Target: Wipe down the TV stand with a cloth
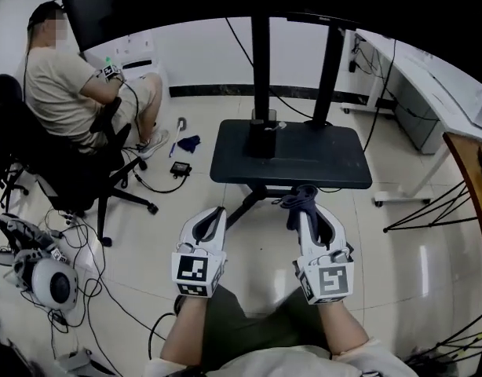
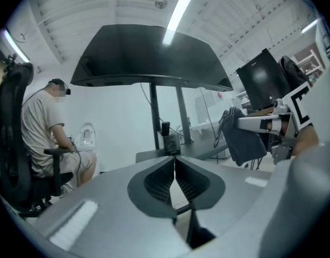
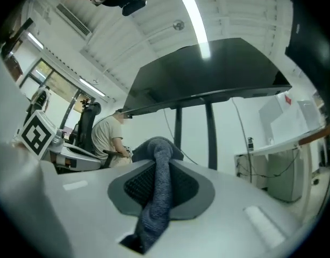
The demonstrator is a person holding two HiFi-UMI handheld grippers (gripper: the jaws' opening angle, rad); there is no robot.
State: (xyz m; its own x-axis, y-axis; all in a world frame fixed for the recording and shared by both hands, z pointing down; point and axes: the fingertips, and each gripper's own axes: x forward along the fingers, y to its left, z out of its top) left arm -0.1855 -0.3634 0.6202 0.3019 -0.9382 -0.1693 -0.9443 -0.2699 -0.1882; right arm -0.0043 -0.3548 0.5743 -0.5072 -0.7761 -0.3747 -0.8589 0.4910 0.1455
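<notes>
Your right hand-held gripper (image 1: 308, 210) is pinching the one dark blue cloth (image 1: 301, 197), which bunches past the jaw tips close to the near edge of the single TV stand (image 1: 304, 159). The stand's dark shelf carries two uprights. Your left hand-held gripper (image 1: 213, 214), just beside the right one, has its jaws pressed together with nothing between them. One person (image 1: 68, 93) sits at the far left.
</notes>
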